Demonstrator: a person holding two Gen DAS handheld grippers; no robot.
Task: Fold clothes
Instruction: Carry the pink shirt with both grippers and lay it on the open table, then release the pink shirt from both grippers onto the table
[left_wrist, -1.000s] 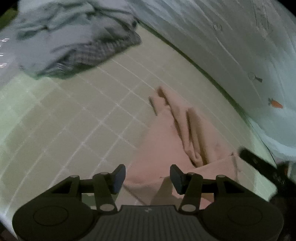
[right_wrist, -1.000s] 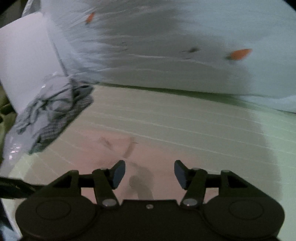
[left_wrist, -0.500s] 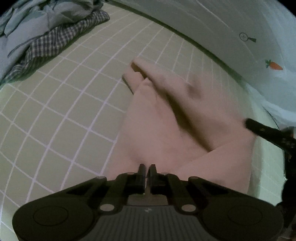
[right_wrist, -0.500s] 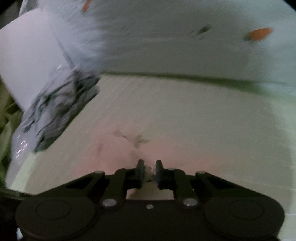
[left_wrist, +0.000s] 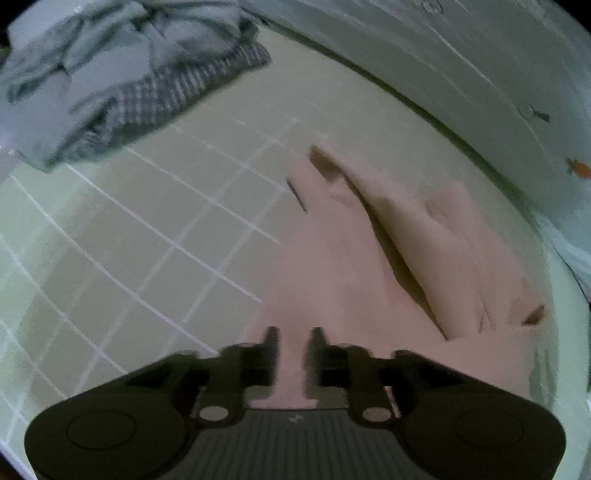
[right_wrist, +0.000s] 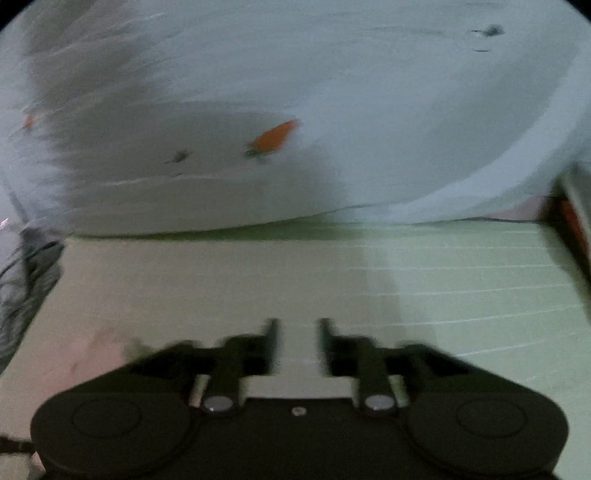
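Pink garment (left_wrist: 369, 266) lies partly folded on the green grid-patterned bed sheet (left_wrist: 147, 229), one long fold raised along its right half. Left gripper (left_wrist: 293, 345) sits over its near edge, jaws slightly parted, holding nothing. Right gripper (right_wrist: 298, 338), jaws likewise parted, empty above bare sheet. Grey clothes pile (left_wrist: 110, 74) lies well apart, far left.

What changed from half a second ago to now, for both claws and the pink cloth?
Both claws, left and right, were pinched on the pink cloth and have opened, releasing it; the right now faces bare green grid sheet. The grey checked clothes pile stayed put.
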